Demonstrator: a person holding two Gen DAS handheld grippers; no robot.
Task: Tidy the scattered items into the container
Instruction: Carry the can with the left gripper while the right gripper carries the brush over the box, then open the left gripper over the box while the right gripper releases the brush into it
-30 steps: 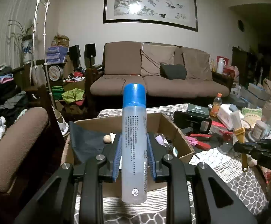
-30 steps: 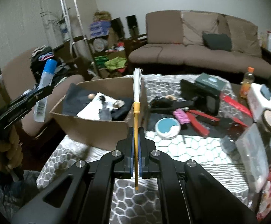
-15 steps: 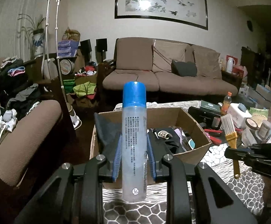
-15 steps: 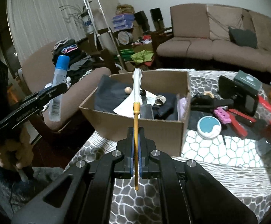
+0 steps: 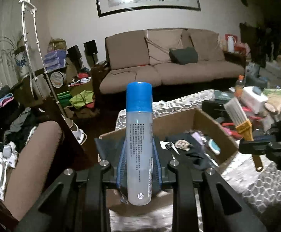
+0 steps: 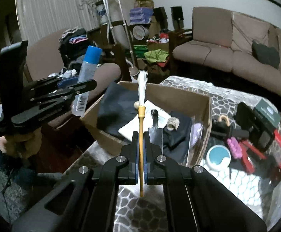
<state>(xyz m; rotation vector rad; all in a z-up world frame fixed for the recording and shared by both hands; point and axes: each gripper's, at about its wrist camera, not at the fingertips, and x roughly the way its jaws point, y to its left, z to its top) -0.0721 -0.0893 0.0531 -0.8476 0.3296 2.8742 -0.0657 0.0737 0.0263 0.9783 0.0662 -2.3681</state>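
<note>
Gripping a bottle (image 5: 139, 147) upright in the left gripper (image 5: 139, 166), blue pads pressing both sides of its clear body, blue cap on top, base hanging below the fingers (image 5: 121, 162). Holding that bottle off the left side of the box (image 6: 198, 104), above the gap between the box and a brown armchair (image 5: 32, 154), as the right wrist view is showing, with a hand (image 6: 19, 145) wrapped round the left gripper's handle. Pinching a brush (image 6: 141, 131) in the right gripper (image 6: 140, 152), fingers (image 6: 133, 150) nearly closed on the thin yellow handle, white bristles fanning upward, handle end sticking out below the pads. Hovering the brush at the near edge of the box, bristles pointing over its open top; showing tilted at the right of the left wrist view, beside the box's right wall. Sitting open on the patterned surface (image 6: 231, 176), the box holding dark cloth (image 6: 119, 104), a white paper (image 6: 134, 125), a small pale ball (image 6: 136, 103), a short patterned roll (image 6: 173, 123) and something lilac against the right wall. Lying on the surface right of the box: a round teal-topped tin (image 6: 218, 155), a pink block (image 6: 235, 147), red tools (image 6: 256, 150), a black case (image 6: 254, 123) and a dark green box (image 6: 268, 112), all apart from both grippers. Standing behind the surface, a brown sofa (image 5: 171, 65) with a dark cushion (image 5: 184, 55).
</note>
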